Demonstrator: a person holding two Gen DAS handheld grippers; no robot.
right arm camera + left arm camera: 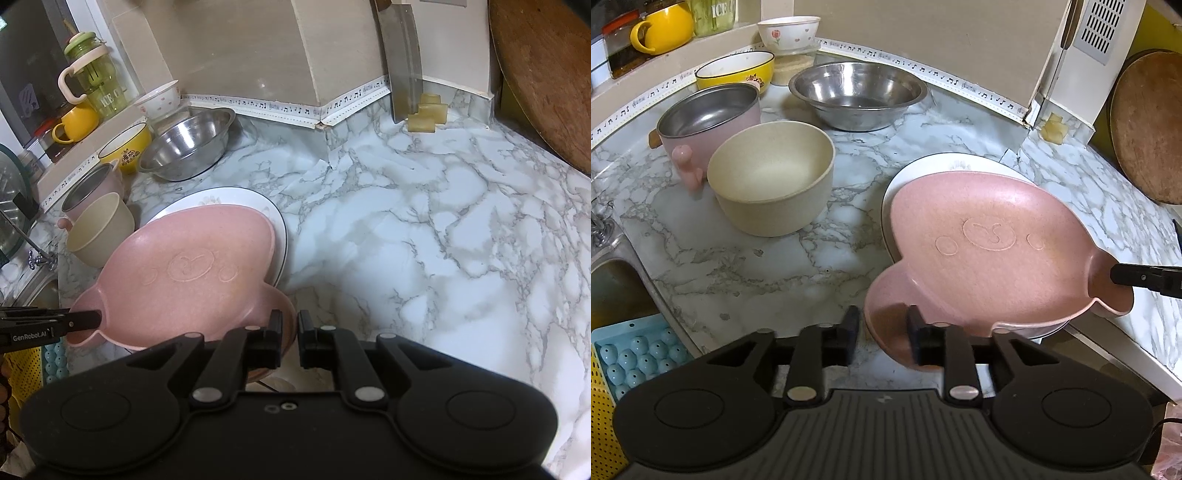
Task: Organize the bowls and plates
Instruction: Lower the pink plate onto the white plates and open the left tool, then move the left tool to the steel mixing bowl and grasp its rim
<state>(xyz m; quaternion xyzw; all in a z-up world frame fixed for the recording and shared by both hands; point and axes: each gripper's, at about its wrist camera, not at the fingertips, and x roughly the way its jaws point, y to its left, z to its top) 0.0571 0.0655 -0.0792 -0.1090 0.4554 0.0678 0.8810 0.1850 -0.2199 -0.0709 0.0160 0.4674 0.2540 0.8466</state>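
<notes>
Spotter: Closest in, at 6 o'clock of the left wrist view, left hand-held gripper (882, 321), jaws partly apart.

Checker: Holding anything?

Spotter: Nothing pinched. Astride the rim of one round ear of the pink bear-face plastic plate (990, 251), one finger inside the ear, the other outside, pads not pressing.

Checker: And the right hand-held gripper (291, 325)?

Spotter: Nearly closed, clamped on the rim of the plate's other ear, at 6 o'clock of the right wrist view.

Checker: Plate's place?

Spotter: Over the round white plate with a dark rim (960, 162), covering most of it, tilted a little. Touching or just above, impossible to say. Both on the grey-veined marble-pattern counter (775, 266).

Checker: Around it, left wrist view?

Spotter: Between 9 and 10 o'clock of the pink plate, well apart, beige round plastic bowl (772, 177), upright. Just behind that, at 11 o'clock, pink pot with a steel lining (709, 114). Farther back, yellow bowl with a white inside (738, 70). At 11 o'clock of the pink plate, wide stainless steel bowl (857, 92) near the wall. At 2 o'clock, round wooden board (1152, 125) leaning upright.
</notes>
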